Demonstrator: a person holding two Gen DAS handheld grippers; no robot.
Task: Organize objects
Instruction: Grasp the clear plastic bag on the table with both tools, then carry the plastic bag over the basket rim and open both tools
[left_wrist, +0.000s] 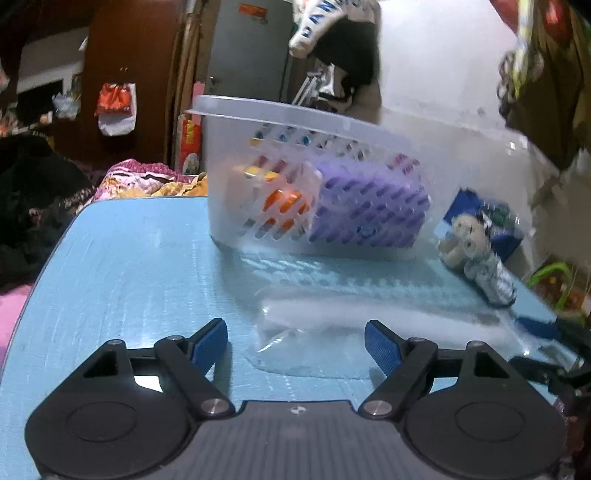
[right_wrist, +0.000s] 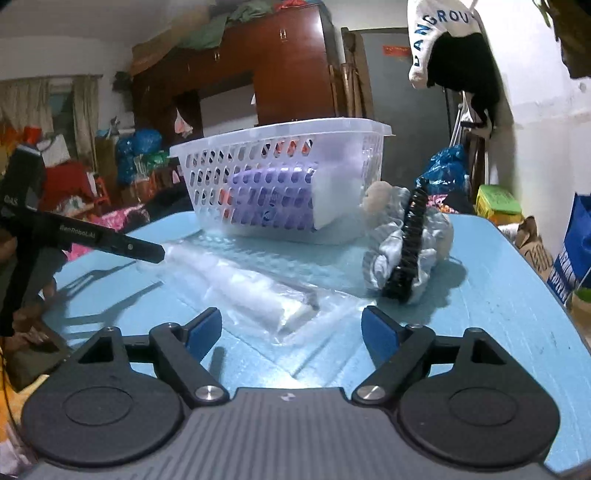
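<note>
Left gripper (left_wrist: 295, 345) and right gripper (right_wrist: 291, 332): jaws wide, holding nothing. Clear plastic packet (right_wrist: 258, 295) at lower centre on blue table (right_wrist: 498, 295); white roll inside seen only from right wrist. Basket (left_wrist: 332, 177) behind, upper centre; plush toy (left_wrist: 476, 251) at right, face only in left view.

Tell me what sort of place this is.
Most likely a lived-in, cluttered bedroom. A tall wooden wardrobe stands behind the blue table, patterned bedding lies beside it, and clothes hang by the wall.
</note>
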